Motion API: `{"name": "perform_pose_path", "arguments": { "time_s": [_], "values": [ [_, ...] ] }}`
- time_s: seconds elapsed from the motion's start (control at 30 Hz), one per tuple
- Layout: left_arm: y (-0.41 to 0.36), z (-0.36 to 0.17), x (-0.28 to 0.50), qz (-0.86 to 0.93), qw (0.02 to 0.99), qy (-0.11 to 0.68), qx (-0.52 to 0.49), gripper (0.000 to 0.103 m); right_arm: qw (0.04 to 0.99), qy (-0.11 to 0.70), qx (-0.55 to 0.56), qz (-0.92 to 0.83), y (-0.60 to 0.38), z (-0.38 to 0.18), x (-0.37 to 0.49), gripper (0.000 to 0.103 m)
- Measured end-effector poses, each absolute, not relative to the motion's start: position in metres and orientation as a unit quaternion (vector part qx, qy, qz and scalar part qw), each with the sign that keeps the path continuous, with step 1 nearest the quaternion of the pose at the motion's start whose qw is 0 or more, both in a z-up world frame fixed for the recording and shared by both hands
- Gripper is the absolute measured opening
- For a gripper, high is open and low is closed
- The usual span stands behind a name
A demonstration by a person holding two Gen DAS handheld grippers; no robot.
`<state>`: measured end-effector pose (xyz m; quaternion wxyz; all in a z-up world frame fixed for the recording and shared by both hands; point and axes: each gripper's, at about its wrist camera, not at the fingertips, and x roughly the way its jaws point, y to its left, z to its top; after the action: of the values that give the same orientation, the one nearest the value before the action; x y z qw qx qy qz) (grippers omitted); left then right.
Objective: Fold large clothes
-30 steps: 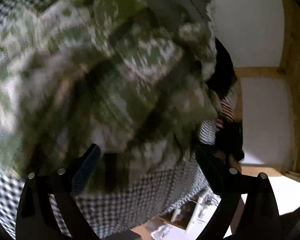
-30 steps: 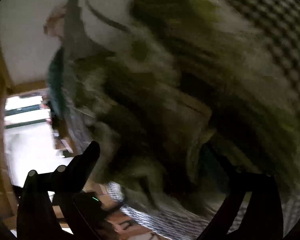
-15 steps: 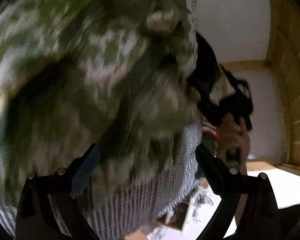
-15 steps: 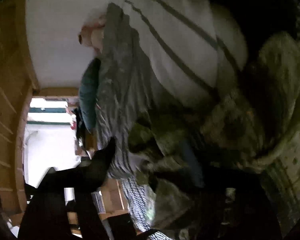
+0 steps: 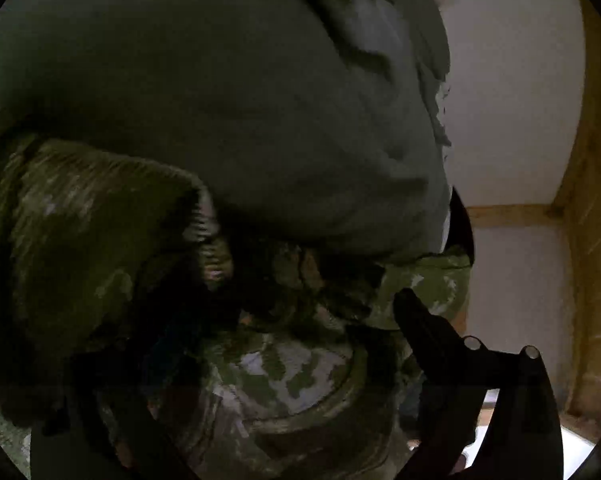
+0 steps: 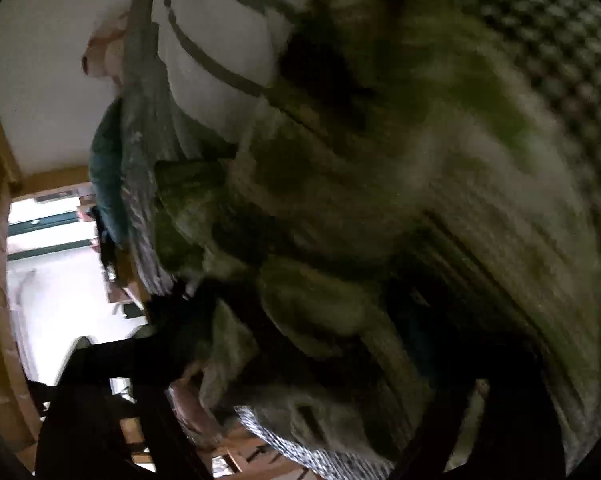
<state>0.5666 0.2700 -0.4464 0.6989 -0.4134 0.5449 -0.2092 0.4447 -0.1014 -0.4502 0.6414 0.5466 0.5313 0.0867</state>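
Left wrist view, left to right: camouflage garment (image 5: pixel 284 376) filling lower left and centre, bunched and dark; plain grey-green cloth (image 5: pixel 220 100) over upper frame; pale wall far right. Left gripper (image 5: pixel 284 344) low in frame, one finger clear at lower right, the other lost in shadow at lower left; camouflage cloth between them, but cannot tell whether clamped or loose.

Right wrist view, left to right: bright doorway at left edge, white striped cloth (image 6: pixel 220 40) upper centre, same camouflage garment (image 6: pixel 360 220) smeared with blur across centre and right, checked sheet (image 6: pixel 560 40) upper right. Right gripper (image 6: pixel 300 340) about half open, jaws just been closing, a camouflage fold between them; grip not confirmed.

Likely gathering an edge to start a fold. Best done by pinching seam or hem only, single layer, both ends level, then lifting clear of the pile.
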Motion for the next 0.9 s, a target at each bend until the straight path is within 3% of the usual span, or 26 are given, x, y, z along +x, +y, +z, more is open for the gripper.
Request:
{"name": "perform_pose_path", "arguments": {
  "time_s": [0.03, 0.13, 0.17, 0.2, 0.23, 0.27, 0.5, 0.73, 0.9],
  "values": [
    [0.267, -0.443, 0.568, -0.211, 0.704, 0.542, -0.407, 0.097, 0.646, 0.528, 0.544, 0.087, -0.099, -0.451, 0.453, 0.042],
    [0.262, -0.431, 0.562, -0.211, 0.718, 0.544, -0.379, 0.095, 0.662, 0.504, 0.545, 0.101, -0.094, -0.441, 0.471, 0.027],
    [0.262, -0.428, 0.56, -0.205, 0.723, 0.546, -0.369, 0.068, 0.671, 0.496, 0.541, 0.106, -0.093, -0.432, 0.475, 0.024],
    [0.262, -0.425, 0.556, -0.196, 0.728, 0.548, -0.363, 0.054, 0.677, 0.492, 0.536, 0.11, -0.093, -0.426, 0.478, 0.021],
    [0.264, -0.423, 0.555, -0.183, 0.732, 0.55, -0.358, 0.022, 0.686, 0.489, 0.528, 0.109, -0.094, -0.418, 0.481, 0.02],
    [0.268, -0.424, 0.555, -0.179, 0.727, 0.553, -0.367, 0.014, 0.691, 0.486, 0.524, 0.109, -0.093, -0.414, 0.485, 0.019],
    [0.275, -0.409, 0.56, -0.169, 0.719, 0.578, -0.347, 0.005, 0.705, 0.479, 0.514, 0.1, -0.101, -0.406, 0.488, 0.016],
    [0.315, -0.348, 0.553, -0.165, 0.763, 0.512, -0.36, 0.003, 0.737, 0.43, 0.51, 0.111, -0.11, -0.366, 0.503, 0.016],
    [0.352, -0.333, 0.565, -0.141, 0.753, 0.481, -0.426, 0.003, 0.719, 0.433, 0.533, 0.11, -0.116, -0.357, 0.537, 0.018]
  ]
}}
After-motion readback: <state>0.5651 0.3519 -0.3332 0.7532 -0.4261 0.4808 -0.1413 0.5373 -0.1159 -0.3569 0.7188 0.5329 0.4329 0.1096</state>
